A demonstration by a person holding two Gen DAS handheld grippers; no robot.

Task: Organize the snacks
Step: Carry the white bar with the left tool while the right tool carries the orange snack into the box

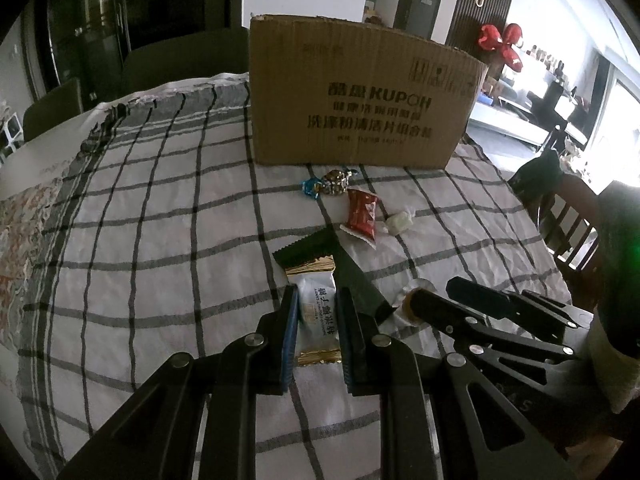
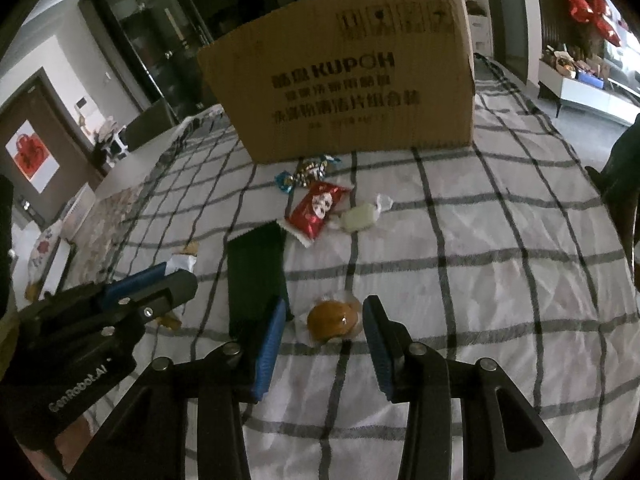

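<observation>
My left gripper [image 1: 317, 293] is shut on a white snack packet [image 1: 319, 316] with gold ends, low over the checked cloth. Just right of it a dark green packet [image 1: 344, 268] lies flat. In the right wrist view my right gripper [image 2: 325, 303] stands open around a round brown bun in clear wrap [image 2: 332, 320]; the pads do not press on it. The left gripper [image 2: 180, 273] shows at the left there, with the white packet [image 2: 181, 262] in it. Farther off lie a red packet [image 2: 316, 210], a white candy [image 2: 360, 216] and small twisted candies [image 2: 308, 170].
A tall cardboard box [image 1: 360, 96] stands at the far side of the table, right behind the candies. The checked cloth [image 1: 160, 240] covers the table. A wooden chair [image 1: 568, 216] stands past the right edge. The right gripper [image 1: 436, 290] sits close beside my left one.
</observation>
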